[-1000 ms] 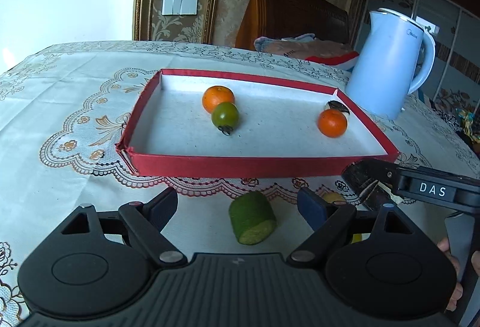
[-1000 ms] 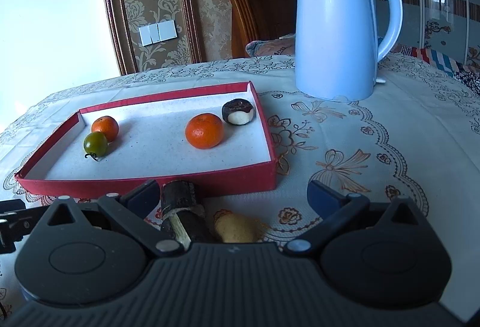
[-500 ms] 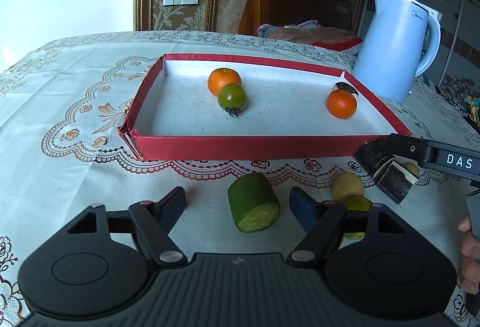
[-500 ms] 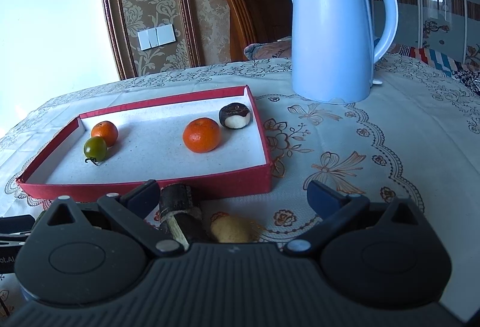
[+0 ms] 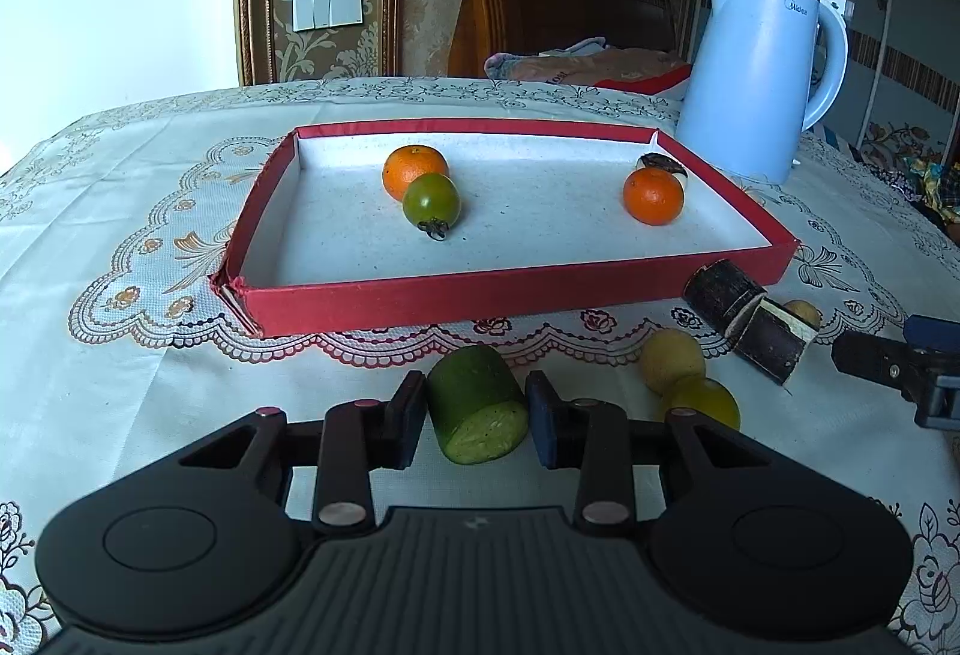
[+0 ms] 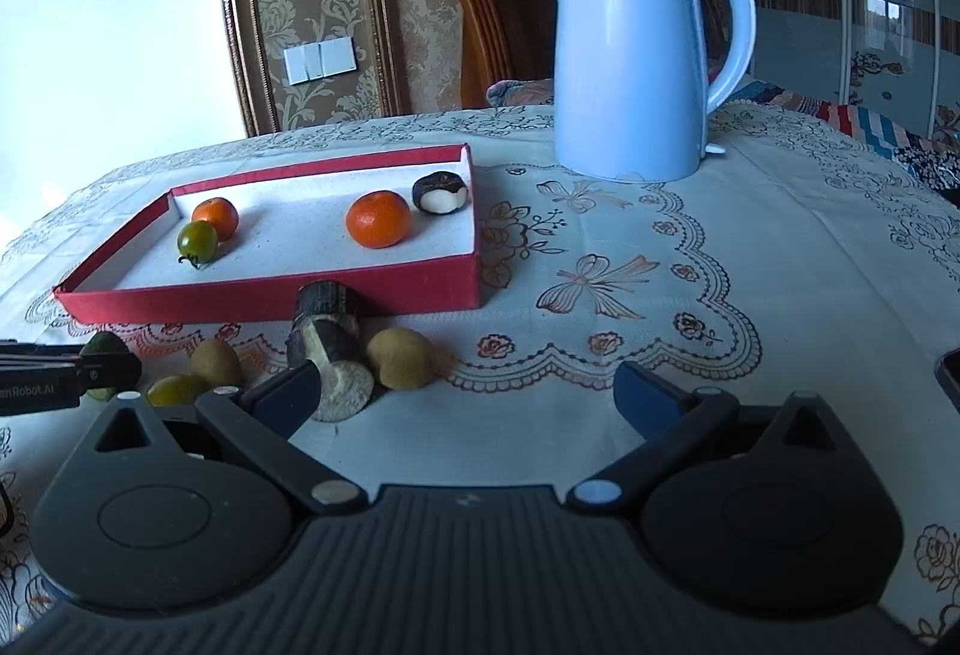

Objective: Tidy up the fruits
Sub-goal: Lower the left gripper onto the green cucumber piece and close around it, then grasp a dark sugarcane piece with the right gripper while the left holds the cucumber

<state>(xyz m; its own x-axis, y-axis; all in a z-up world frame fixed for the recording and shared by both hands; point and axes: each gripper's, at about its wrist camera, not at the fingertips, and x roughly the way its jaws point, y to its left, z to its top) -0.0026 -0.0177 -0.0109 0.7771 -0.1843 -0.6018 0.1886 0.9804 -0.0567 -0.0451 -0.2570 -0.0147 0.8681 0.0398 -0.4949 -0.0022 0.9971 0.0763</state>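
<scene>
Green cucumber chunk (image 5: 477,410) on tablecloth, between closing left tongs (image 5: 477,418), pads touching

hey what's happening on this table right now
A person is sorting fruit into a red tray using a handheld tool in each hand. The left tool is closing on a green cucumber chunk lying on the tablecloth in front of the tray. The right tool is open with nothing between its fingers, near two dark sugarcane pieces. Two oranges, a green tomato and another dark piece already sit in the tray.
</scene>
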